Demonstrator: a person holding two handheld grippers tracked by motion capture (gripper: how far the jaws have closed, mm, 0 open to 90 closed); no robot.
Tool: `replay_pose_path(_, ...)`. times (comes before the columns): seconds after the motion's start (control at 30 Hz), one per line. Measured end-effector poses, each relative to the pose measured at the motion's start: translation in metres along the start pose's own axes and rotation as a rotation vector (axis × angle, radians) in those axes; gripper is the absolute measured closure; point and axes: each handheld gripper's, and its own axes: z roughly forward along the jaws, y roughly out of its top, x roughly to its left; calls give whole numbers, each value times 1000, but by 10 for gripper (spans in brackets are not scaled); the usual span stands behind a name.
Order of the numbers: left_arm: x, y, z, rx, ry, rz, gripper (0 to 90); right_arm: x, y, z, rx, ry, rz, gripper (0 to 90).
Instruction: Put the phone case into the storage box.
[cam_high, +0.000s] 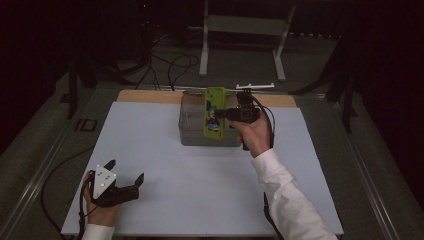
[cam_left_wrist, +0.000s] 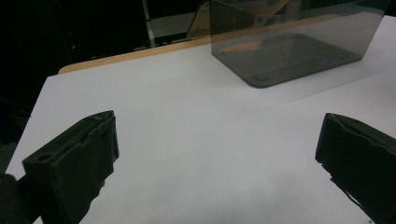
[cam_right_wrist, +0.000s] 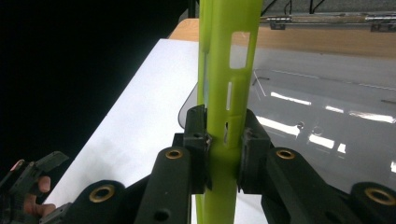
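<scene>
High view showed the right gripper (cam_high: 226, 114) with its jaws clenched on a green phone case (cam_high: 215, 113) above the clear box (cam_high: 192, 135). It needed lowering straight, edge clear of the rim. The left gripper (cam_high: 125, 175) rested on the tabletop (cam_high: 200, 185), jaws released.

The left gripper (cam_high: 126, 171) rests near the table's (cam_high: 150, 145) front left corner, jaws wide apart. The right gripper (cam_high: 223, 114) is held raised toward the far edge, jaws clamped shut.

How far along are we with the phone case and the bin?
Done: the right tool is shut on the green case. In hand: the case hangs above the clear bin. Left: whether it goes in or comes out, I cannot tell. The left tool rests open on the table.
</scene>
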Motion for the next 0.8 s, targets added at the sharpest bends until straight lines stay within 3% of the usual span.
replay_pose_path(0.8, -2, 0, 0, -1, 4, 9, 1, -18, 27, 7, 34, -89, 22, 781)
